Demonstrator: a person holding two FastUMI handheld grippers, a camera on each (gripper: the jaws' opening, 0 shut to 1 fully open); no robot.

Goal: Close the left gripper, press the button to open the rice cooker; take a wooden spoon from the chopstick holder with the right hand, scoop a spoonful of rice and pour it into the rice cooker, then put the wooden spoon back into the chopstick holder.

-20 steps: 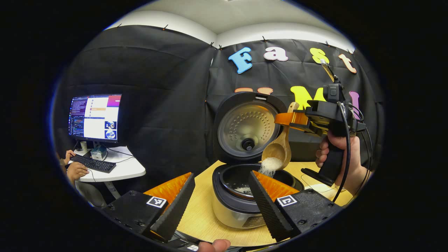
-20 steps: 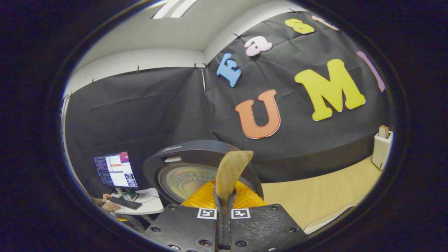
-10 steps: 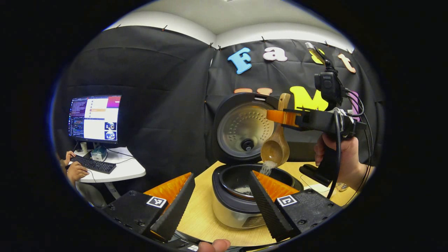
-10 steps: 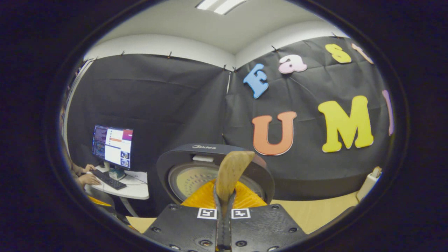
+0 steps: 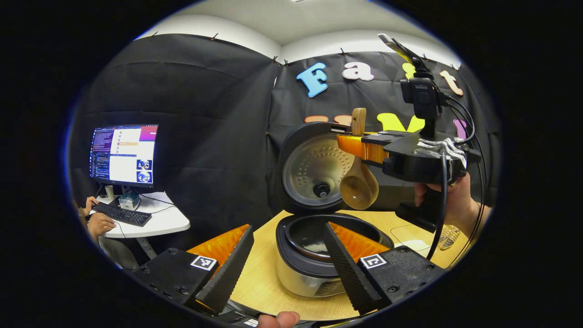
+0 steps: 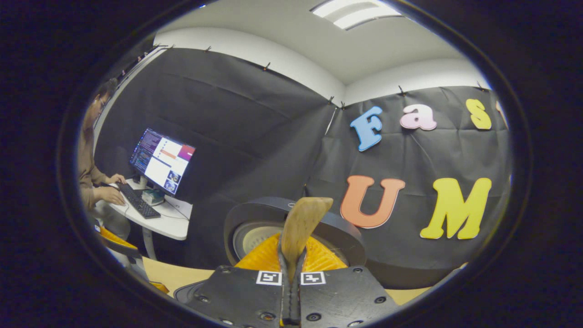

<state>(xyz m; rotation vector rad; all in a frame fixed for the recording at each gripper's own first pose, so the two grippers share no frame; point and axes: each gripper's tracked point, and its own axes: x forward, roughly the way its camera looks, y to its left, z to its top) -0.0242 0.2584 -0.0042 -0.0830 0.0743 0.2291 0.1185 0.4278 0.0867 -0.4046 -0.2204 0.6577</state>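
The right gripper (image 5: 353, 146) pinches the spoon (image 5: 359, 187) by its handle, bowl hanging down and empty above the cooker (image 5: 314, 255) — its lid stands open so rice (image 5: 316, 247) could drop in. The left gripper (image 5: 287, 255) waits wide apart, holding nothing (out of the way). Returning the spoon looks next.

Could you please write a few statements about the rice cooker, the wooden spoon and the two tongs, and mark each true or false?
1. The black round rice cooker has its lid shut. False: the lid stands open.
2. The right tongs are shut on the light brown wooden spoon. True.
3. The spoon's bowl is heaped with rice. False: it looks empty.
4. The left tongs are open. True.
5. White rice lies inside the cooker's pot. True.
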